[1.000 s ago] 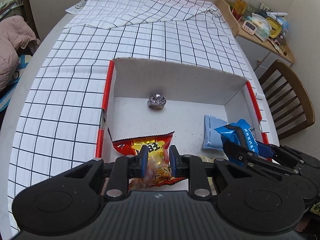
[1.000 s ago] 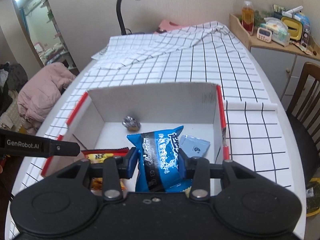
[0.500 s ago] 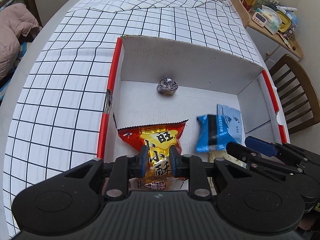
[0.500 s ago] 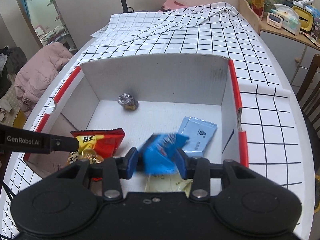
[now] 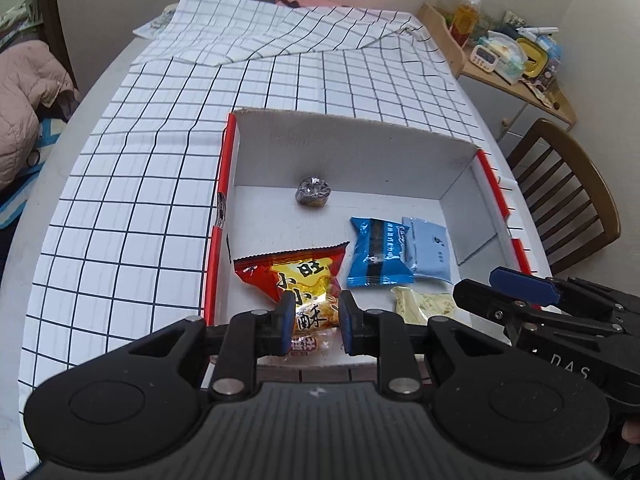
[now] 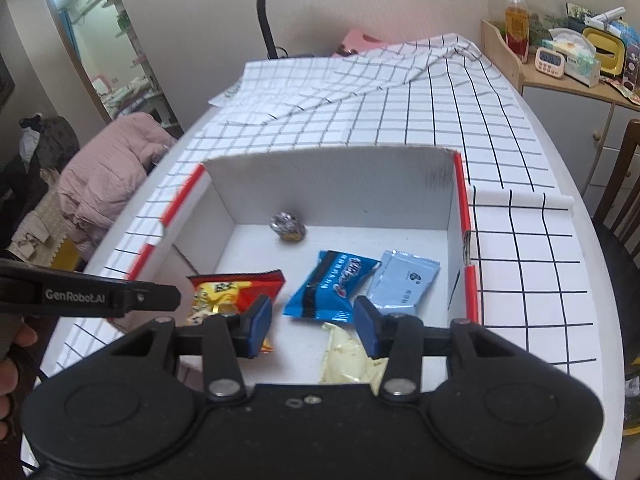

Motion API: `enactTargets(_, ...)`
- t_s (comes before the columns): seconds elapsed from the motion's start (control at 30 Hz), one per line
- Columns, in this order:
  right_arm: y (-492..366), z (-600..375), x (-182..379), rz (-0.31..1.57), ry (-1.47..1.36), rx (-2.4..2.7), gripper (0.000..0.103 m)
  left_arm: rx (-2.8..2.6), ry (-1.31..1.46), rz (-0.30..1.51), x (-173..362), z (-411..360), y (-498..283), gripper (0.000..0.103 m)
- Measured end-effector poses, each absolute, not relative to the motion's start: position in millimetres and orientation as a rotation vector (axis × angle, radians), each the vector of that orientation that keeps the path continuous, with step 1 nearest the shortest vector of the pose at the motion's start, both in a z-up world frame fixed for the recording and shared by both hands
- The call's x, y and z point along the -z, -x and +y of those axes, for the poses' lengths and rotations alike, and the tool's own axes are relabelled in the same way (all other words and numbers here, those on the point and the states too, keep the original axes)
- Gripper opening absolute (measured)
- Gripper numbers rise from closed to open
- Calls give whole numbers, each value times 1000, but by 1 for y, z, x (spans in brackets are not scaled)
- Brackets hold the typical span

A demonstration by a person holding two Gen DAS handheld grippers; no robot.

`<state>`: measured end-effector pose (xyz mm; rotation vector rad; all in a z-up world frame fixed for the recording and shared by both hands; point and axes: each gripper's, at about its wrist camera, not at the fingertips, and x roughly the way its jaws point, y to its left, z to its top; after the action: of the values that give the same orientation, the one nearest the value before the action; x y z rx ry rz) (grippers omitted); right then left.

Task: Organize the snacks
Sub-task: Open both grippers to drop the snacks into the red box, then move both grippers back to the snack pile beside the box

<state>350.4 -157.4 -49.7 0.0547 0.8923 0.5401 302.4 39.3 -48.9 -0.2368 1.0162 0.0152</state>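
Observation:
A white cardboard box (image 5: pixel 352 148) (image 6: pixel 328 184) with red rims sits on the checked tablecloth. My left gripper (image 5: pixel 316 320) (image 6: pixel 176 300) is shut on the lower end of a red-and-yellow snack packet (image 5: pixel 296 276) (image 6: pixel 236 290) at the box's near left. My right gripper (image 6: pixel 314 324) (image 5: pixel 478 286) hovers over the near right of the box; its jaws are opening and nothing is between them. Just beyond it, a blue packet (image 6: pixel 330 286) (image 5: pixel 378 256) lies flat on the box floor.
Also in the box are a light-blue packet (image 6: pixel 404 284), a foil-wrapped ball (image 6: pixel 288 226) near the far wall and a pale yellow packet (image 6: pixel 348 356) at the near edge. A wooden chair (image 5: pixel 568 196) and a cluttered shelf (image 5: pixel 512 52) stand to the right, a lamp (image 6: pixel 276 0) at the back.
The blue packet has left my right gripper and now lies on the box floor; the right jaws have widened. The left gripper still holds the red packet.

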Motion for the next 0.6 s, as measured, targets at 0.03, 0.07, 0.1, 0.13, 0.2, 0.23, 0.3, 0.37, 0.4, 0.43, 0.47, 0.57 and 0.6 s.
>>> enactTargets(0.03,-346,-158,46,885,-60,-544,46,-9,228,1006,46,38,-298,22)
enactTargets(0.07,-343,-158,43,877,-64,-551,47,-5,221,998,43,37,-294,22)
enactTargets(0.1,-339,-158,40,869,-64,-556,47,0,216,990,40,36,-290,22)
enactTargets(0.13,-335,-159,36,862,-64,-560,48,5,212,981,37,35,-285,22)
enactTargets(0.2,-327,-159,30,846,-63,-570,49,11,203,964,31,33,-277,22)
enactTargets(0.23,-323,-159,28,839,-63,-571,50,15,199,956,29,32,-273,22)
enactTargets(0.3,-315,-160,23,829,-65,-572,52,19,193,941,24,31,-264,22)
enactTargets(0.37,-307,-160,18,820,-76,-578,54,22,182,922,19,30,-255,23)
enactTargets(0.4,-304,-161,17,817,-79,-579,54,23,176,912,16,29,-250,25)
enactTargets(0.43,-301,-161,15,812,-81,-579,55,26,174,903,14,29,-246,28)
enactTargets(0.47,-296,-162,13,806,-83,-579,55,29,173,892,11,30,-243,31)
enactTargets(0.57,-283,-164,7,789,-85,-586,56,32,164,863,5,31,-228,45)
enactTargets(0.6,-279,-164,5,784,-86,-590,57,34,159,851,4,31,-223,48)
